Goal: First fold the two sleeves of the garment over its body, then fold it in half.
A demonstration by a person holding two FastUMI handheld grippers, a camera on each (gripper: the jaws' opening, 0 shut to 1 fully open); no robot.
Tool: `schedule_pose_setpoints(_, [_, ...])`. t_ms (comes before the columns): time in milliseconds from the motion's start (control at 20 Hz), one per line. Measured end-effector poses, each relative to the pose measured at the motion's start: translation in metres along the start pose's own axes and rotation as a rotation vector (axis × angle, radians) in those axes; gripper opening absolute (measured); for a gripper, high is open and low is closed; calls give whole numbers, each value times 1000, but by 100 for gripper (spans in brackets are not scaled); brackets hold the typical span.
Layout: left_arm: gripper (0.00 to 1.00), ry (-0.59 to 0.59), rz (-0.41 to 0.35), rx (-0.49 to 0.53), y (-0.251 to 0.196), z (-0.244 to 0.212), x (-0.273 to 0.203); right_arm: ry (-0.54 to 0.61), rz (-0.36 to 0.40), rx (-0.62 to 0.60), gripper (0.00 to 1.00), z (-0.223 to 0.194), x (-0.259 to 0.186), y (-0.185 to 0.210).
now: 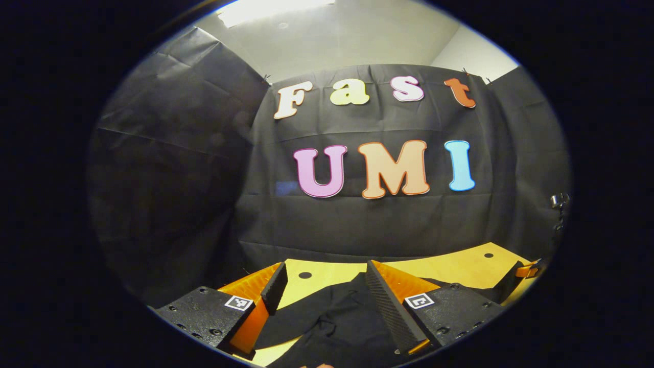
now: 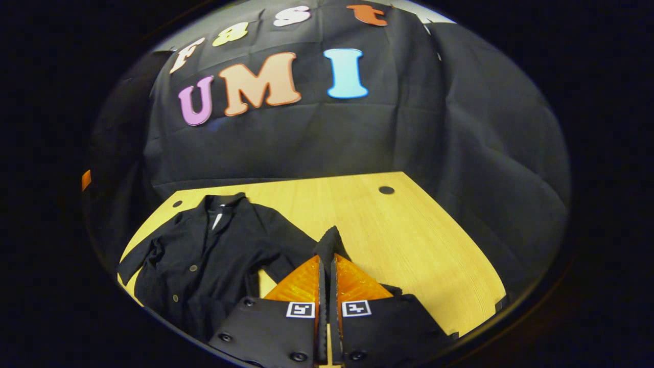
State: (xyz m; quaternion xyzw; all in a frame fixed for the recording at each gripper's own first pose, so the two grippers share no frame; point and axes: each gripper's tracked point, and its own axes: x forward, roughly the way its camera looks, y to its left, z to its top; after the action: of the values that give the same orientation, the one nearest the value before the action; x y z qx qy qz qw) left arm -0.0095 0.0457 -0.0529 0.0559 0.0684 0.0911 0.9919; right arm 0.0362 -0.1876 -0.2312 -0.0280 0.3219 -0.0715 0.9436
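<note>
Your black jacket [image 2: 204, 255] lies face up on the wooden table [image 2: 409, 245], in the lower left of the right gripper view, collar toward the back wall and one sleeve [image 2: 327, 245] reaching to the lower middle. Your right gripper [image 2: 327, 250] has its fingers pressed together on that sleeve's end, cloth bunched above the tips. In the left gripper view, your left gripper [image 1: 327, 281] stands wide apart at the bottom, above dark cloth and holding nothing.
</note>
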Motion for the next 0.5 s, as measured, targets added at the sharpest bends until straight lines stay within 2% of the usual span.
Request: schedule_pose_setpoints(500, [94,4,108,0,96,-10,-5,-81,126,-89,5,51,14,128])
